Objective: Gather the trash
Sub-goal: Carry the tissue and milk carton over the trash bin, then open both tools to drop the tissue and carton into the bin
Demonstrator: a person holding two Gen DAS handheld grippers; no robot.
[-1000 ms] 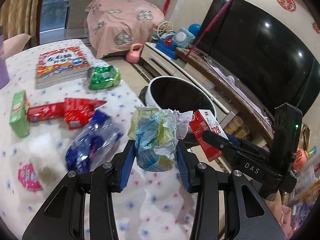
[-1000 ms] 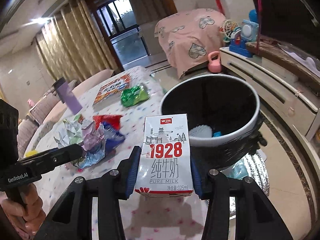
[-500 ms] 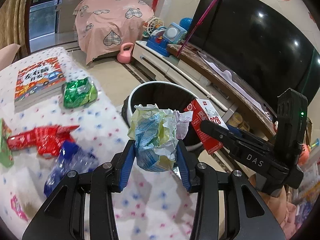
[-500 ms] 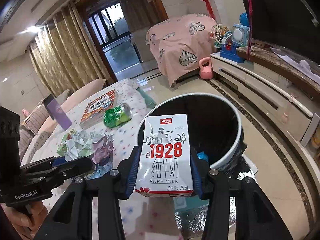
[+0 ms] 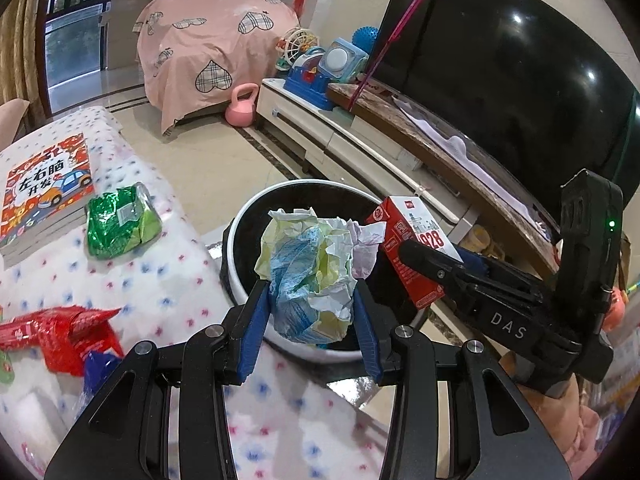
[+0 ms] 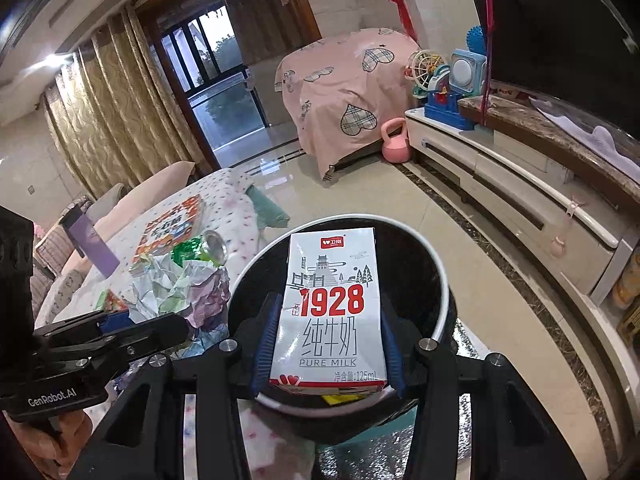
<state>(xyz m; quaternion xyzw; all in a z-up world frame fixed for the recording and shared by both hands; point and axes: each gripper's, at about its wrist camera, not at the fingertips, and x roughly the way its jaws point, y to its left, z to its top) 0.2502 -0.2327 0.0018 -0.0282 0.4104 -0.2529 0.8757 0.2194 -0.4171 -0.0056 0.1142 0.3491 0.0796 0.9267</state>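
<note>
**Ana:** Living-room floor, glossy tile, with a worktop (image 5: 168, 300) under a white cloth dotted pink and blue. Where do the tools stand?

**Ben:** Left tool (image 5: 312, 312) is clamped on a crumpled ball of white, blue and pale-yellow paper (image 5: 310, 272). Right tool (image 6: 326, 344) grips a small white milk carton with red "1928" print (image 6: 330, 312) by its two sides, upright. Both loads hang over the round black bin with a white rim (image 5: 248, 216), the carton squarely above the opening, the paper ball above the worktop-side rim.

**Ana:** So how far along is the job?

**Ben:** Partway, I'd judge. Something small and yellow shows at the bin's bottom in the right wrist view, so a little is already in. These two pieces are not yet dropped. On the worktop a crushed green foil wrapper (image 5: 120, 222), a red foil snack bag (image 5: 68, 332) and a blue plastic wrapper (image 5: 98, 364) remain. The picture book with a red cover and a cartoon car (image 5: 46, 188) looks like a keeper, not trash.

**Ana:** Room to move?

**Ben:** The bin sits just beside the worktop edge, mouth wide, so a straight release should land. The two tools are close together, the carton near the paper ball, so I'd open one at a time. Beyond the bin the floor is bare up to the low white TV cabinet (image 6: 500, 168), well apart.
</note>
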